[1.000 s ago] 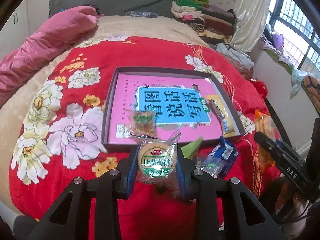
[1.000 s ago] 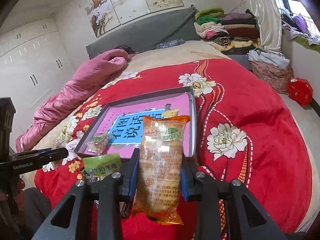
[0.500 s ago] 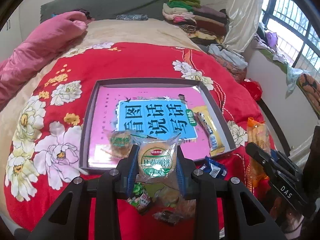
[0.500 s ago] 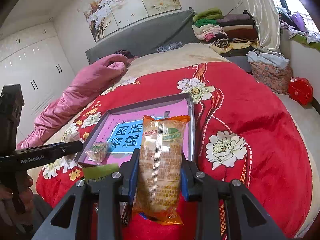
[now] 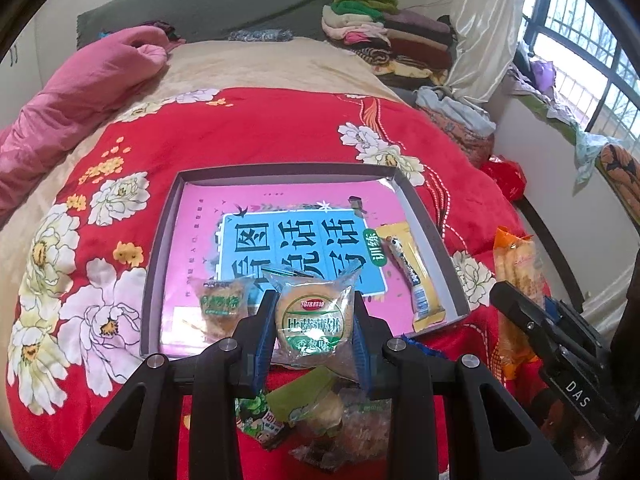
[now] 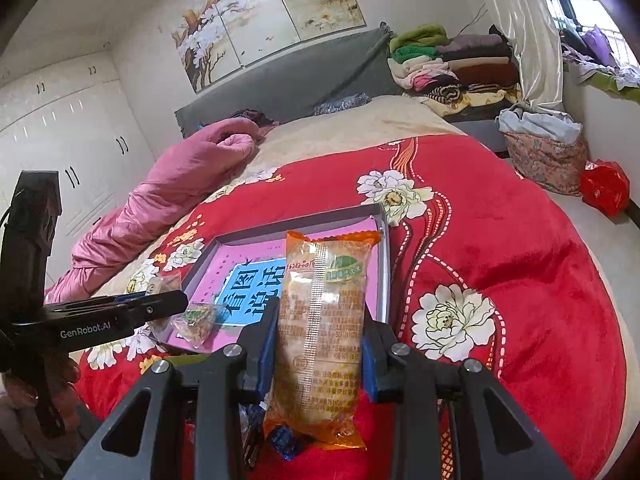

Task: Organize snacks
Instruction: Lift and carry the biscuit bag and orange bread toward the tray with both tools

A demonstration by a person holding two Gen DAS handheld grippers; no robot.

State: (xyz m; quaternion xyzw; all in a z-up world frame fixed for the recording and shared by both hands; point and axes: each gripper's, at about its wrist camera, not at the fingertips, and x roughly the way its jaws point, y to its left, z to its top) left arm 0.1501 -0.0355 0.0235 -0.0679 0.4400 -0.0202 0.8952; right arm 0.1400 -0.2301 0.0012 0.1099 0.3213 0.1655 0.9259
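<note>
Tongs left [image 5: 314, 330] clamp round biscuit [image 5: 313, 322] | right [image 6: 320, 344] clamp orange pack [image 6: 322, 332] | yellow bar [image 5: 416, 276] left-view only

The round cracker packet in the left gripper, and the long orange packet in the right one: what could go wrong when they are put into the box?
1. The round cracker packet hangs just above the clear-wrapped snack near the box's front wall; released here, it may land on top of it.
2. The left gripper pinches it by its sides, so the cracker could crack.
3. The long orange packet sits close to the box right wall and may end up leaning on it.
</note>
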